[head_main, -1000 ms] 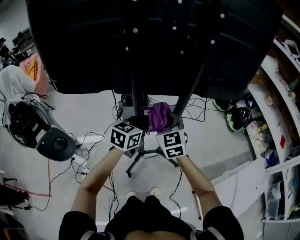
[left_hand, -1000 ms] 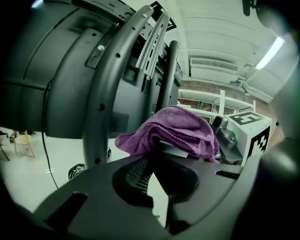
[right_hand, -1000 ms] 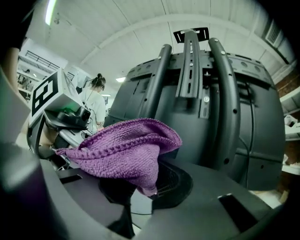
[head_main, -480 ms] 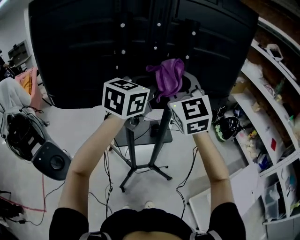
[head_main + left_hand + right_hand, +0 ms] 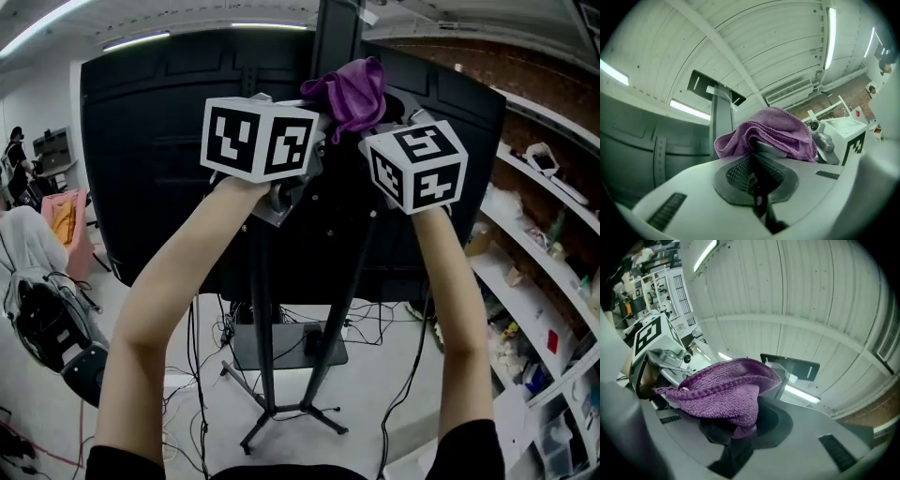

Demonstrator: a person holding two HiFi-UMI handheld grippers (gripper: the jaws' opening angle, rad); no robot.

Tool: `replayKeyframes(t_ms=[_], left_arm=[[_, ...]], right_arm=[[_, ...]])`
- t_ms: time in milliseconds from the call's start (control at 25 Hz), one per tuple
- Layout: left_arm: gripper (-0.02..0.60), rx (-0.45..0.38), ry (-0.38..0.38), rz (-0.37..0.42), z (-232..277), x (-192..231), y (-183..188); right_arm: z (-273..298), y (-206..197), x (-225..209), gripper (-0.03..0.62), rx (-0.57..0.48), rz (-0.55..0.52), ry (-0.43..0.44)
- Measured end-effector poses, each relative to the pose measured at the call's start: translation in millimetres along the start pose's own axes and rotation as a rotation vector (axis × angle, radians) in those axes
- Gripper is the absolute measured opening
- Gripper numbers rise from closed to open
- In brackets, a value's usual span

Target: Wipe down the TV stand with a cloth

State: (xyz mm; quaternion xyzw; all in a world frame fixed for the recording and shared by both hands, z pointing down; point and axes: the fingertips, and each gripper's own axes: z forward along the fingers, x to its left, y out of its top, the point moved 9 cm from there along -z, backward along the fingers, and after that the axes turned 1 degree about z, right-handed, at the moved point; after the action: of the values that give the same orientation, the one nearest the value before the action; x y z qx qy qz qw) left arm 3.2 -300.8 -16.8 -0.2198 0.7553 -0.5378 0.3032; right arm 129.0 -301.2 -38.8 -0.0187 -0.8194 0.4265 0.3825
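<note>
A purple cloth [image 5: 352,89] is bunched at the top of the TV stand's black pole [image 5: 336,37], behind the big black TV back [image 5: 159,169]. My right gripper [image 5: 377,127] is raised high and shut on the cloth [image 5: 722,390], which drapes over its jaws [image 5: 736,427]. My left gripper [image 5: 314,127] is held up just left of it, its pads [image 5: 740,171] pressed together with nothing between them. The cloth [image 5: 768,133] lies just beyond its tips. The pole's top bracket [image 5: 715,89] stands against the ceiling, also as a dark plate [image 5: 790,364].
The stand's legs [image 5: 281,417] and small shelf [image 5: 281,347] rest on a floor strewn with cables [image 5: 202,375]. Cluttered white shelves [image 5: 553,262] line the right wall. A black bag [image 5: 42,323] sits at the left. Ceiling lights [image 5: 829,33] run overhead.
Both grippers rose from low by the stand's shelf to the top of the pole, carrying the purple cloth up. The head view tilted upward with them.
</note>
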Motion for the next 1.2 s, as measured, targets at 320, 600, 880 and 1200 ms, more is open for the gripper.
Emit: replayKeyframes(t_ms=[320, 600, 880, 1200], left_arm=[[0.006, -0.101, 0.102, 0.14, 38, 60, 120], [0.006, -0.162, 0.154, 0.233, 49, 77, 155], [0.006, -0.173, 0.15, 0.204, 50, 85, 151], [0.006, -0.096, 0.165, 0.202, 45, 69, 119]], right_arm=[[74, 88, -65, 0.064, -0.096, -0.259, -0.121], [106, 105, -89, 0.064, -0.101, -0.287, -0.24], [111, 100, -84, 0.064, -0.111, -0.294, -0.244], [93, 71, -64, 0.064, -0.052, -0.3, -0.21]])
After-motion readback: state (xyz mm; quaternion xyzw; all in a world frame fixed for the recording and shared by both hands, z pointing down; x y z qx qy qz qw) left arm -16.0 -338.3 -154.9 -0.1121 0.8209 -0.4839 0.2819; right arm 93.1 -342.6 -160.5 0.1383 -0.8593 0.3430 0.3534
